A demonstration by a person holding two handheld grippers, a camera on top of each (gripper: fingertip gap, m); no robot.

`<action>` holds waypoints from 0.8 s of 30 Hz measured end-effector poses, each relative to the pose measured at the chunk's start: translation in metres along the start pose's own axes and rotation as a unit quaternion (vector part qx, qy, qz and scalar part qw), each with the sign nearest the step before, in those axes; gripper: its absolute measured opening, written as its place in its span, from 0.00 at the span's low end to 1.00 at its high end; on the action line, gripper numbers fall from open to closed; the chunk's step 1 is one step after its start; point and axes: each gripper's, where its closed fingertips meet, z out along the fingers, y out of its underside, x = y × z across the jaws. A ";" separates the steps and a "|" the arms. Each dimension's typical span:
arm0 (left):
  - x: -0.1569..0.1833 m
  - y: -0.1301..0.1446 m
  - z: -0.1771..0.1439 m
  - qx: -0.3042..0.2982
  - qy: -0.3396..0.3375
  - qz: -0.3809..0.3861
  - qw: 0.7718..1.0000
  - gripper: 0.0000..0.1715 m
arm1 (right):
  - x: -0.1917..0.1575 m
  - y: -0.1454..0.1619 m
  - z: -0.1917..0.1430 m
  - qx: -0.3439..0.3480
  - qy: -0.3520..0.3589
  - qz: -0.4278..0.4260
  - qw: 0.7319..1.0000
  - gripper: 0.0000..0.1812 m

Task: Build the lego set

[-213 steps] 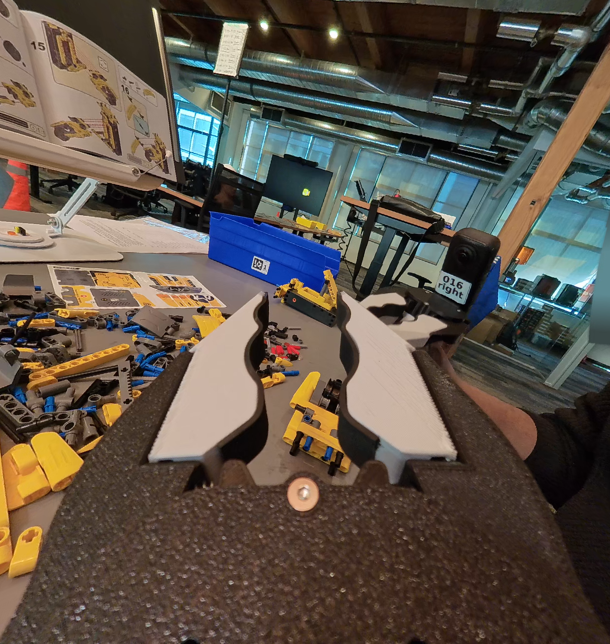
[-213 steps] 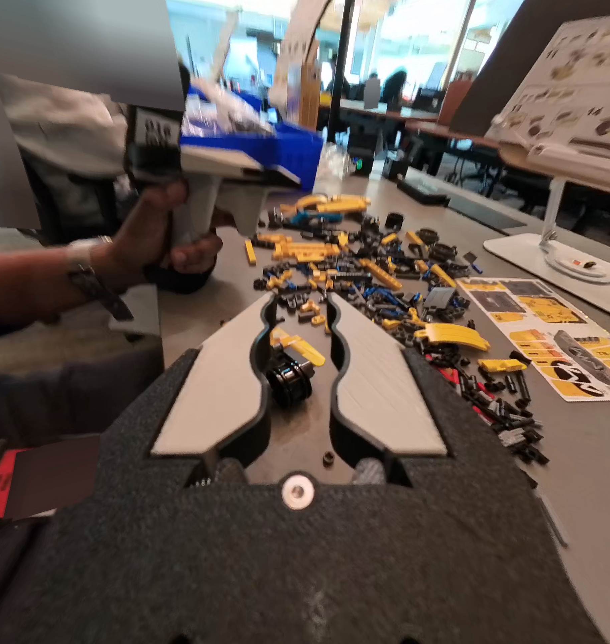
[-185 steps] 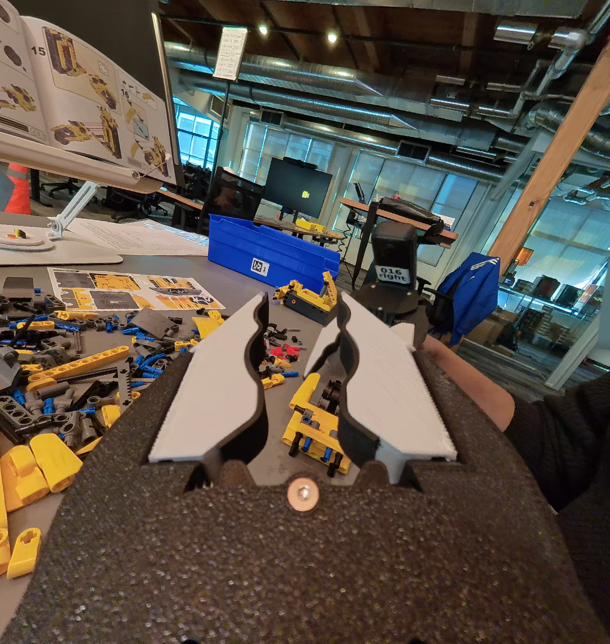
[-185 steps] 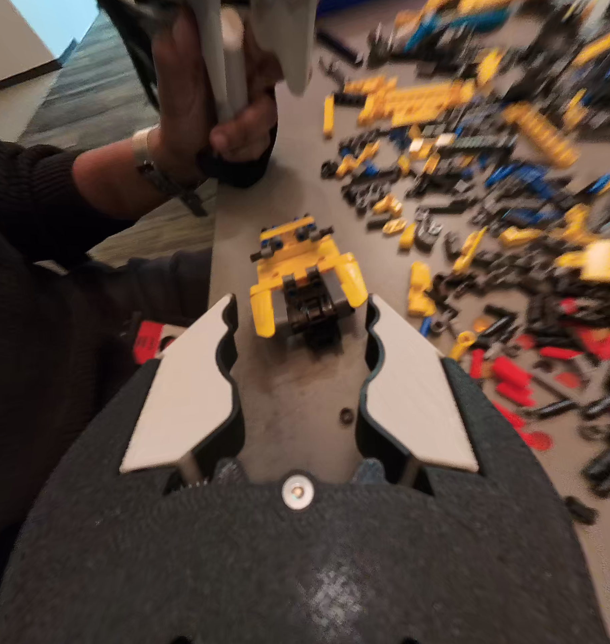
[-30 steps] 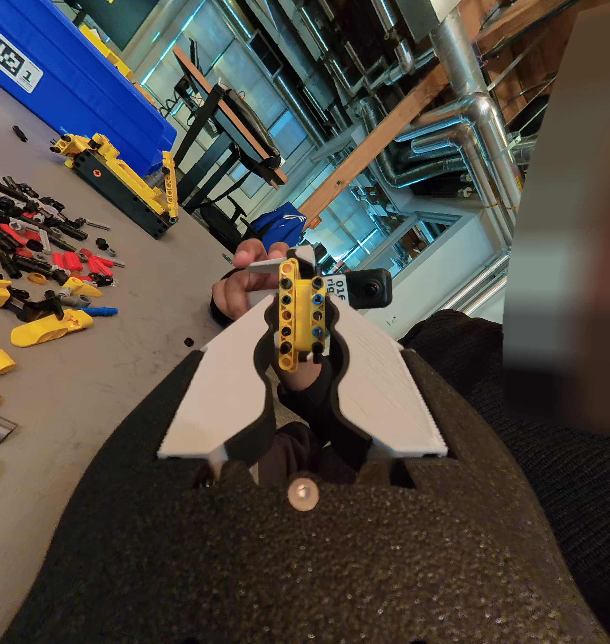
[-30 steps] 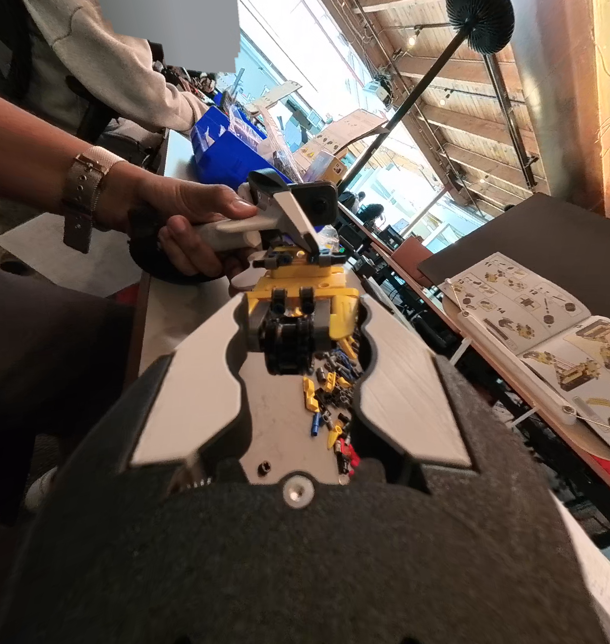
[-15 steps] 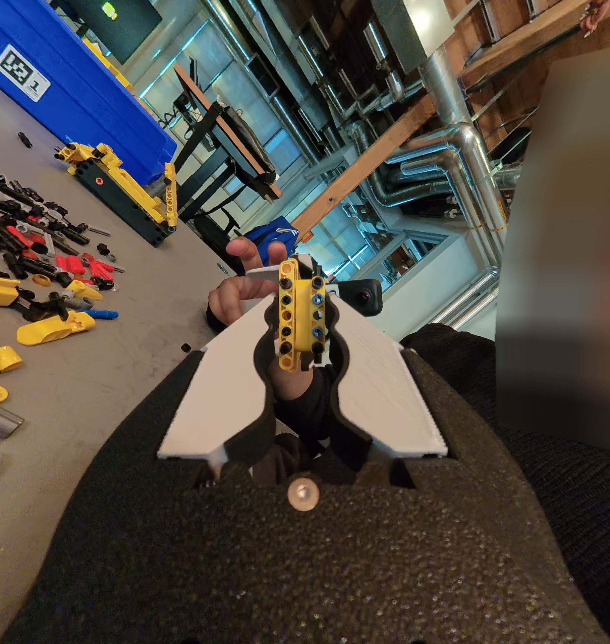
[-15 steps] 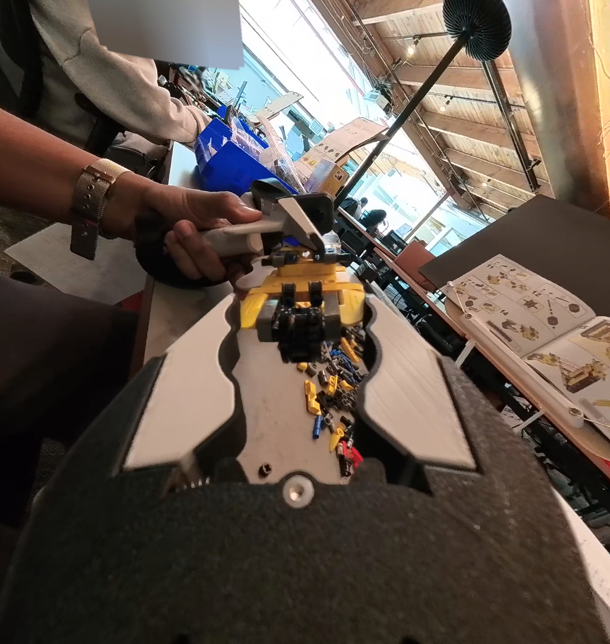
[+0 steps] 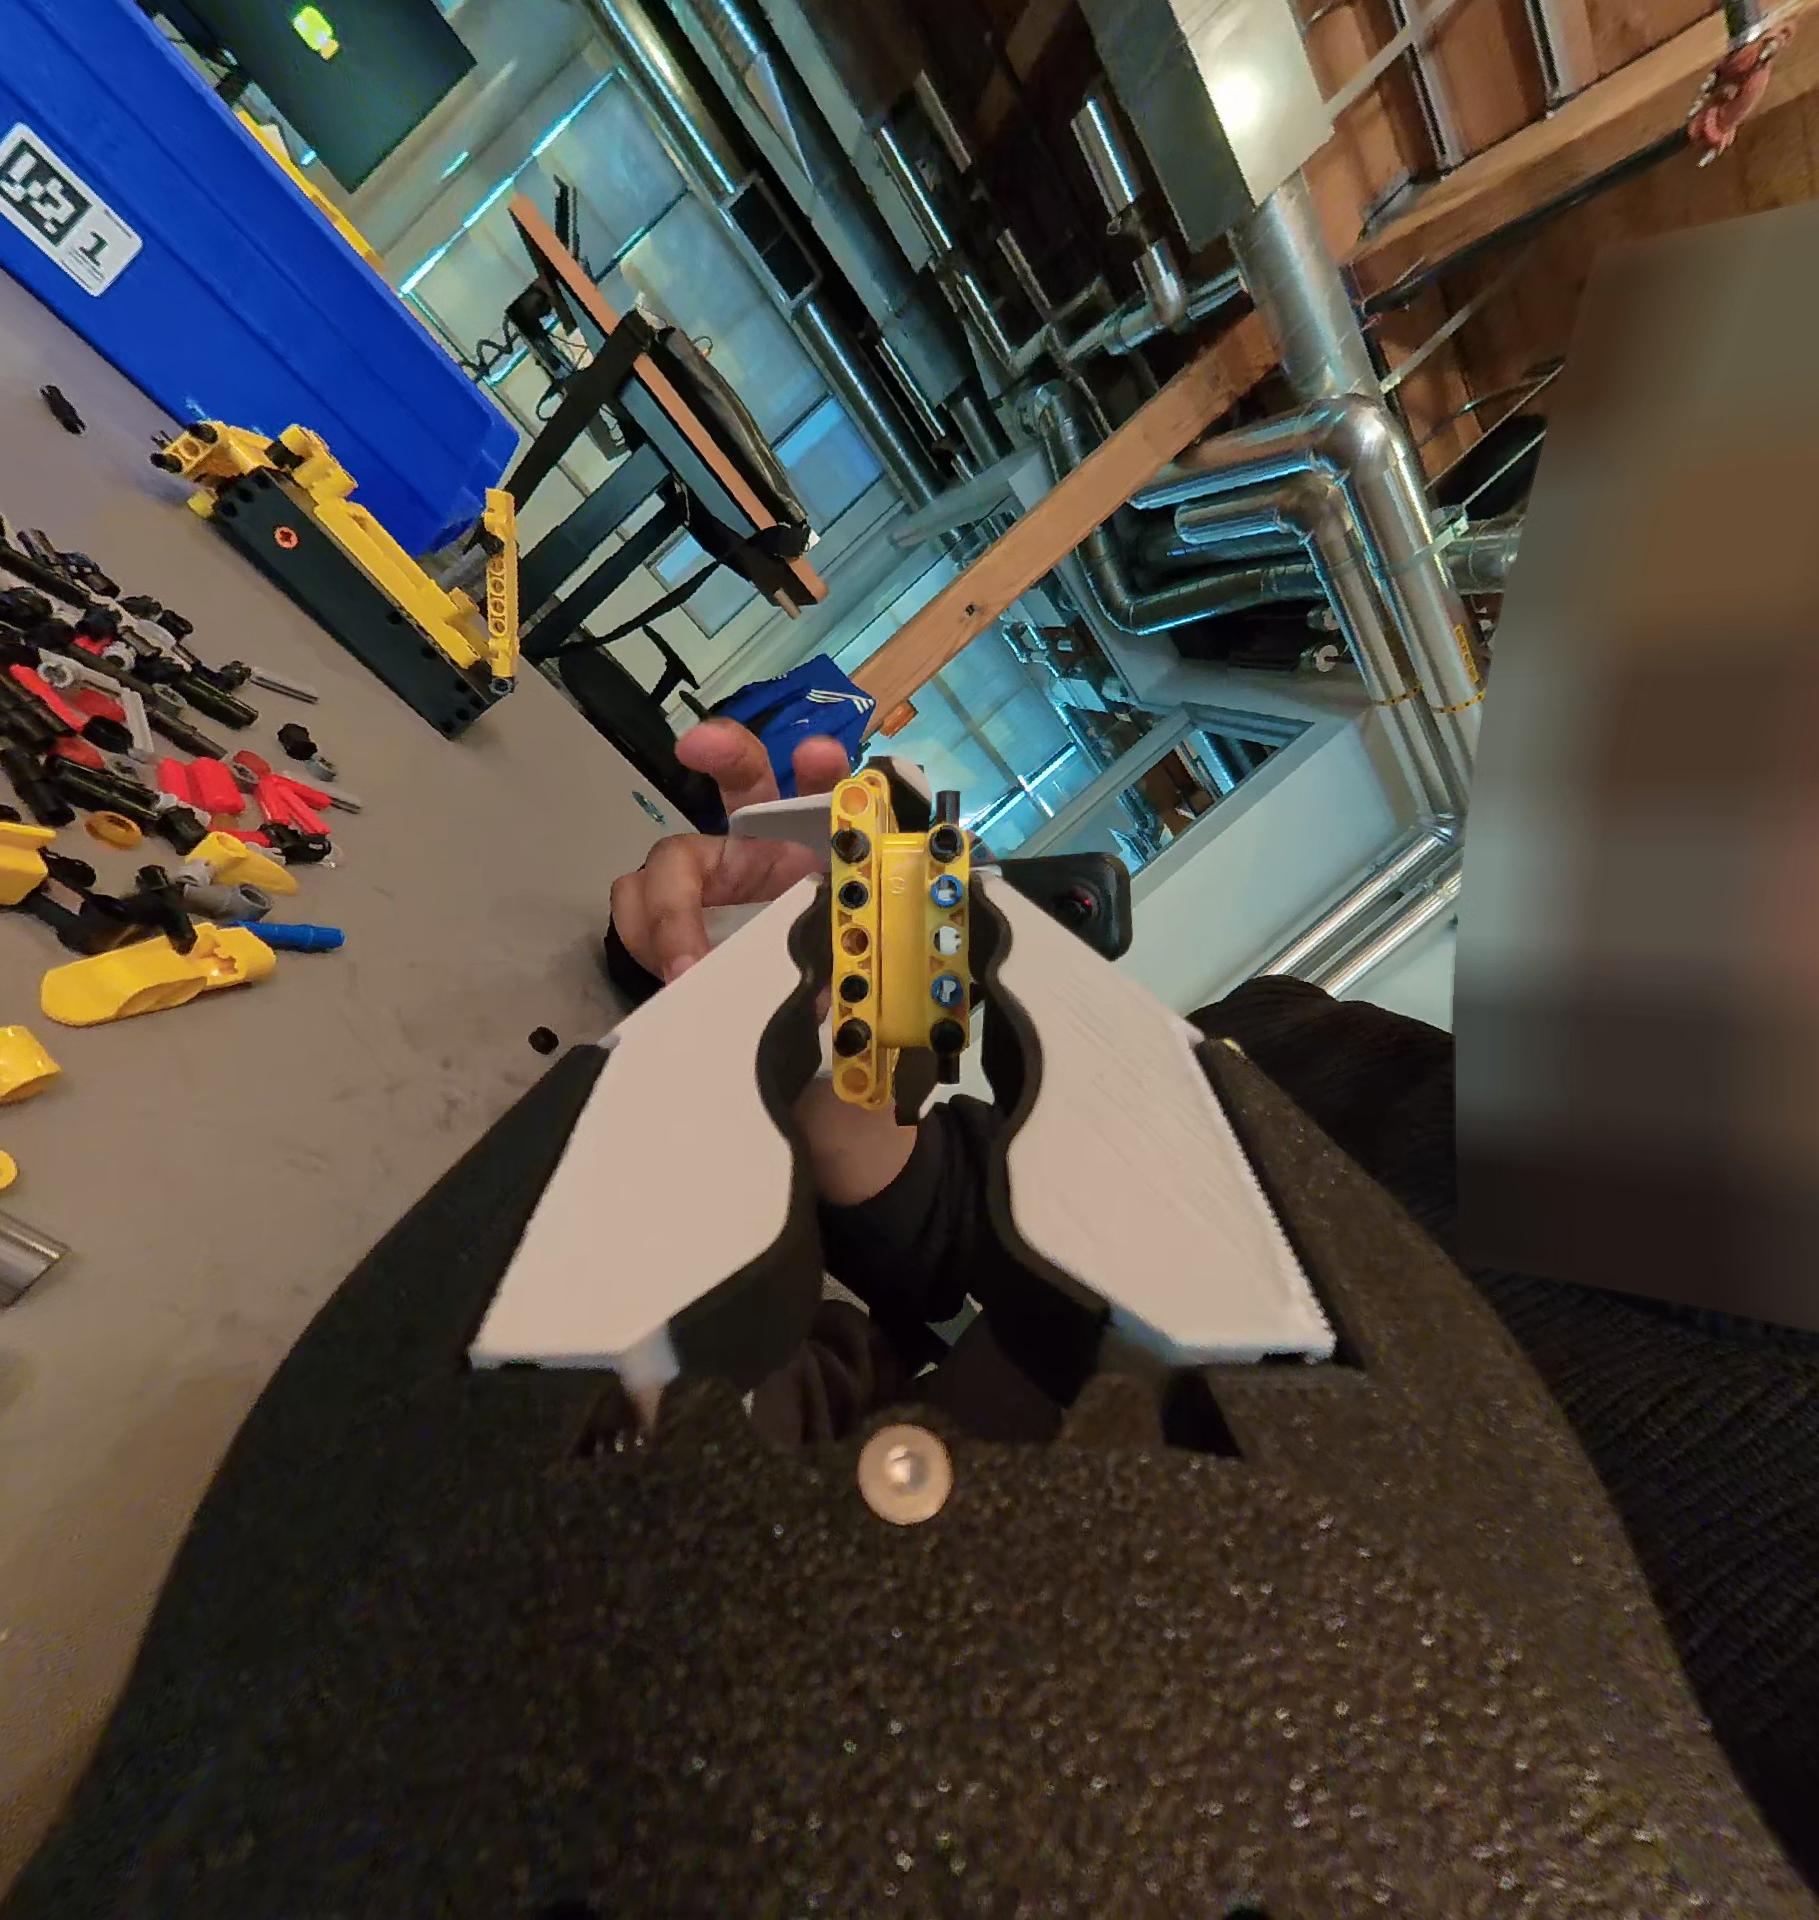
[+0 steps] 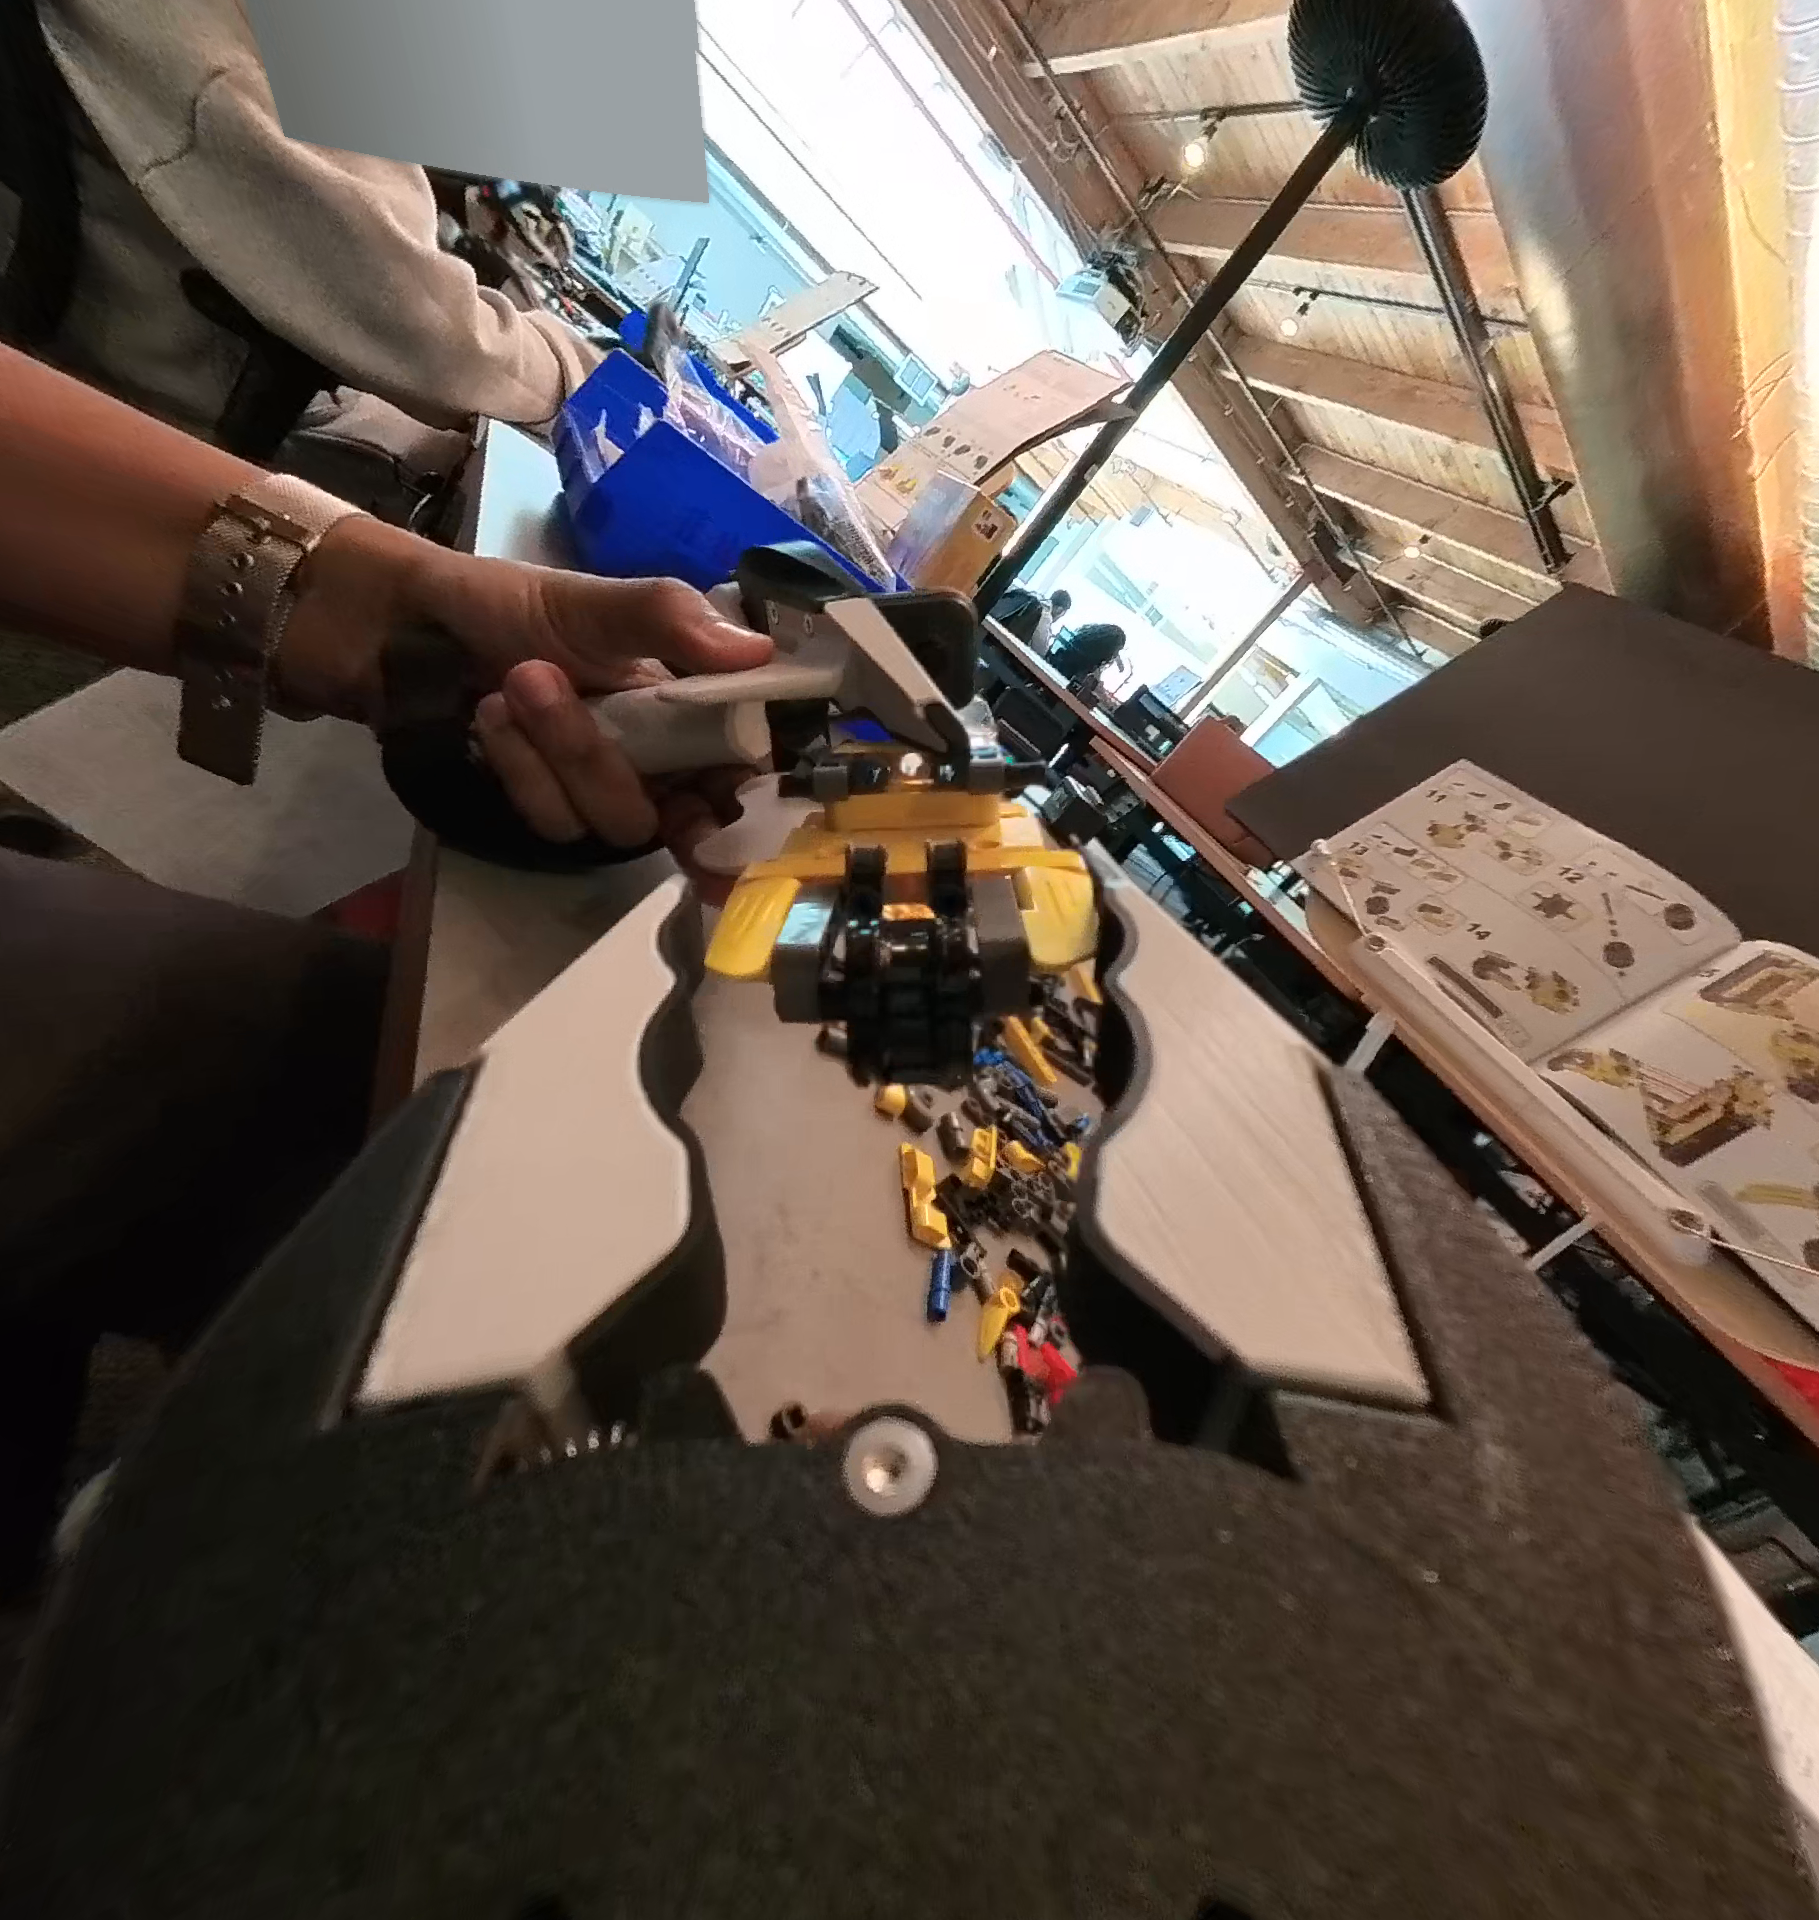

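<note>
Both hand-held grippers have lifted the yellow brick assembly (image 9: 897,951) off the tabletop (image 9: 292,1122) since earlier. Left hand-held gripper (image 9: 900,925) clamps its beam end; right hand-held gripper (image 10: 900,940) brackets the black-wheeled end, grip uncertain. Loose bricks (image 9: 105,727) lie below.

Grey table (image 9: 292,1122) w/ loose bricks (image 9: 105,727), blue bin (image 9: 188,249), yellow-black assembly (image 9: 354,561).

Left hand-held gripper (image 9: 894,935) clamped tight; right hand-held gripper (image 10: 900,935) spread, perhaps gripping nothing.
</note>
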 end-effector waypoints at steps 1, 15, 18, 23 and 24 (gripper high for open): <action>0.000 -0.001 0.000 0.001 0.002 -0.002 1.000 0.14 | 0.000 -0.001 0.000 0.001 0.005 -0.004 1.000 0.41; 0.003 0.000 0.000 0.000 0.012 0.003 1.000 0.14 | 0.000 -0.006 0.000 0.015 -0.020 0.048 0.999 0.38; 0.003 0.001 0.000 -0.002 0.010 0.004 1.000 0.14 | 0.000 -0.006 0.000 0.014 -0.017 0.045 0.999 0.38; 0.003 0.001 0.000 -0.004 0.012 0.000 1.000 0.14 | 0.001 -0.005 0.001 0.011 -0.009 0.042 0.999 0.35; 0.003 0.002 0.000 -0.007 0.014 0.000 1.000 0.14 | 0.002 -0.005 0.000 0.013 -0.007 0.044 0.999 0.33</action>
